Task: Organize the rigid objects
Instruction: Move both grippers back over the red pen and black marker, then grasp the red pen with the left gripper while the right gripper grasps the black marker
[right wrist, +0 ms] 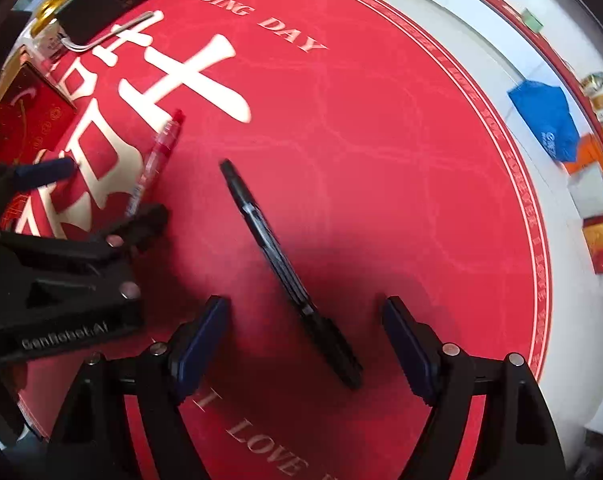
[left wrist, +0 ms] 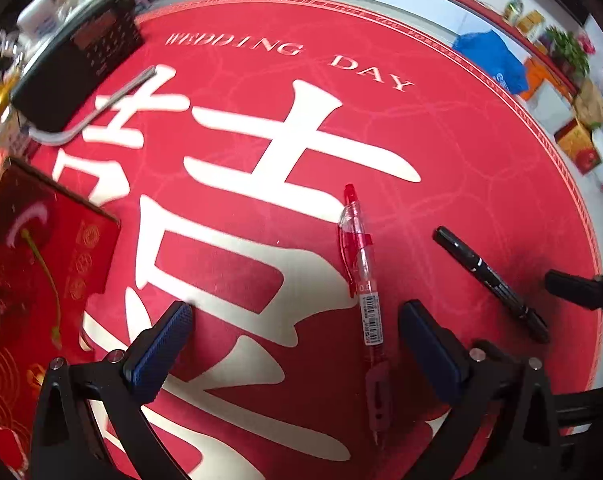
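A red clear pen (left wrist: 363, 280) lies on the red round mat (left wrist: 261, 100), between the fingers of my open left gripper (left wrist: 295, 312), nearer the right finger. A black marker (left wrist: 491, 282) lies to its right. In the right wrist view the black marker (right wrist: 285, 264) lies diagonally between the fingers of my open right gripper (right wrist: 305, 312), and the red pen (right wrist: 157, 156) lies at left beside the left gripper (right wrist: 109, 188). Neither gripper holds anything.
A red gift box (left wrist: 41, 264) sits at the left. A black box (left wrist: 77, 64) and a silver hex key (left wrist: 101, 104) lie at the far left. A blue bag (left wrist: 493, 60) and several cartons (left wrist: 577, 136) stand on the floor beyond the mat.
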The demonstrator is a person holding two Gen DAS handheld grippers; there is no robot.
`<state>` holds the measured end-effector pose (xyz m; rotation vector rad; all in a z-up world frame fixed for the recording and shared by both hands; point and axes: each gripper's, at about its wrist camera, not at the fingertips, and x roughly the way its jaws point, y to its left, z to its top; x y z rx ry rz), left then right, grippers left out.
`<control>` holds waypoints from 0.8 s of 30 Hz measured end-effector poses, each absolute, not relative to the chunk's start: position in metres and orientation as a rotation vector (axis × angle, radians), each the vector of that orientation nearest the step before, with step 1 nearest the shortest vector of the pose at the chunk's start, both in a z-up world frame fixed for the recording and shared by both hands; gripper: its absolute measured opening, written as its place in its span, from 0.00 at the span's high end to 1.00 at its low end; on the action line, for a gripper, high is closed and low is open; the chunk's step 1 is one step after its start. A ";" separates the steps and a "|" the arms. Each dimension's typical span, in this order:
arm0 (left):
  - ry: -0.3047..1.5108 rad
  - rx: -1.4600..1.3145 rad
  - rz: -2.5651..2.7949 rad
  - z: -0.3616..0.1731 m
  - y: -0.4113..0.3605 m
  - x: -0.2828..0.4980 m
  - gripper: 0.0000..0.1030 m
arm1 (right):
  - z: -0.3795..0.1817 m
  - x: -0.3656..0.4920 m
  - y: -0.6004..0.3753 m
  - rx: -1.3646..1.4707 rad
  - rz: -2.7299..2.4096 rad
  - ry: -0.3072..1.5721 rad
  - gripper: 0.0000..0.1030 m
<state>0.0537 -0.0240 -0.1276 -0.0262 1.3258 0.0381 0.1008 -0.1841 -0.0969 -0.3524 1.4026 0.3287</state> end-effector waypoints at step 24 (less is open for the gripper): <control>1.310 -0.059 0.078 -0.123 -0.048 0.056 0.00 | -0.097 0.083 -0.189 -0.353 0.280 1.427 0.73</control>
